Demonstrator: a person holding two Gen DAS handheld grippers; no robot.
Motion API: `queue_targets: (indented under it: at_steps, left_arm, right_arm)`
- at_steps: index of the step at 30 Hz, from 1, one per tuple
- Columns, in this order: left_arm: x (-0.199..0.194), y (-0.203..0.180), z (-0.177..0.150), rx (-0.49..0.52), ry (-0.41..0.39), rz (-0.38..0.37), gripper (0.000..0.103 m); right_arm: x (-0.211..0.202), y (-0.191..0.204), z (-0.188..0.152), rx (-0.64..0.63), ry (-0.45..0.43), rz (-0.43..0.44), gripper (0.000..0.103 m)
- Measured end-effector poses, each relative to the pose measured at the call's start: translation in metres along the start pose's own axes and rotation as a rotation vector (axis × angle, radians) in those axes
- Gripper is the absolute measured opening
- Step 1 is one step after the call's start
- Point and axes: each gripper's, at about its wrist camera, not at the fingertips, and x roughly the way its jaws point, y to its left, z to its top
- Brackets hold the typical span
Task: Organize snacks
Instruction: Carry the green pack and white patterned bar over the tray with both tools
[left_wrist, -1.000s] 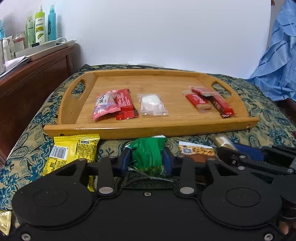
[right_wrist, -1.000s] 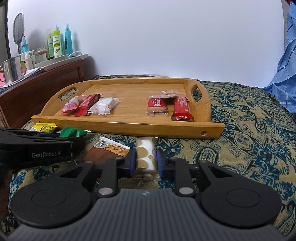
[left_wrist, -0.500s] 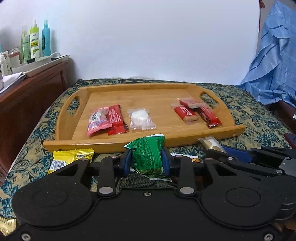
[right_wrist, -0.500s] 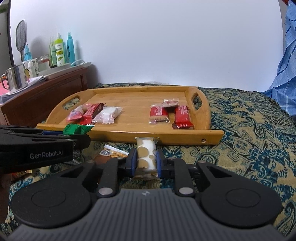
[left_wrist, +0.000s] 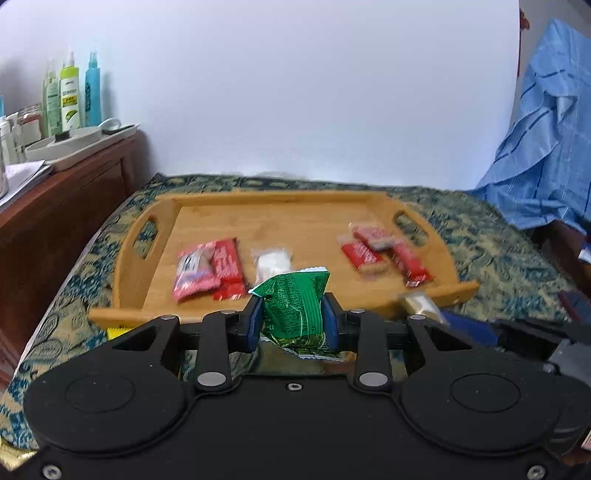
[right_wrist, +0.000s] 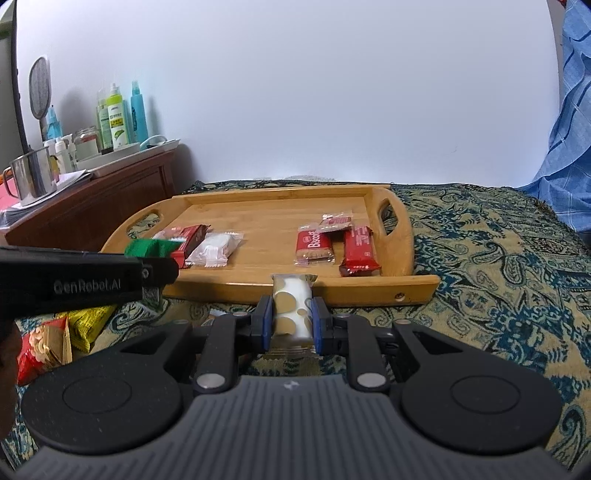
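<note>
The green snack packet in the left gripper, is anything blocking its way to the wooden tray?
Nothing visible blocks it. The left gripper holds the green snack packet just in front of the wooden tray, above its low front rim. The middle of the tray floor, between the white packet and the red biscuit packets, is bare.

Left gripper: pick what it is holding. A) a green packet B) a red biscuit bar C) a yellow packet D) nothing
A: in the left wrist view the left gripper has its blue pads pressed on both sides of a crinkled green packet, in front of the wooden tray.
</note>
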Motion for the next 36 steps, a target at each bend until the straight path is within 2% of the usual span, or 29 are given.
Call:
queue_targets:
  at_steps: [4,8,12,21,25,29,32,36]
  left_arm:
    - [-0.002,-0.006,0.016,0.038,-0.039,-0.001,0.032]
    - [-0.002,-0.005,0.034,0.032,-0.05,-0.026,0.031]
    - [-0.002,-0.001,0.053,0.015,-0.074,-0.018,0.031]
    - [0.027,0.03,0.085,-0.049,-0.056,-0.014,0.031]
    - [0.051,0.046,0.084,-0.075,-0.015,0.017,0.031]
    - [0.072,0.057,0.076,-0.085,0.032,0.055,0.031]
    - [0.085,0.064,0.069,-0.089,0.065,0.09,0.031]
    - [0.096,0.072,0.061,-0.108,0.1,0.102,0.031]
  right_arm:
    - [-0.005,-0.004,0.008,0.014,-0.018,-0.015,0.026]
    - [-0.011,-0.011,0.025,0.03,-0.032,-0.024,0.026]
    - [-0.015,-0.017,0.045,0.056,-0.036,-0.037,0.025]
    - [0.004,-0.029,0.084,0.087,-0.082,-0.04,0.025]
    - [0.03,-0.034,0.086,0.092,-0.066,-0.031,0.025]
    - [0.057,-0.036,0.087,0.118,-0.018,0.023,0.025]
    - [0.075,-0.03,0.087,0.101,0.01,0.064,0.025]
    - [0.093,-0.016,0.083,0.068,0.039,0.086,0.025]
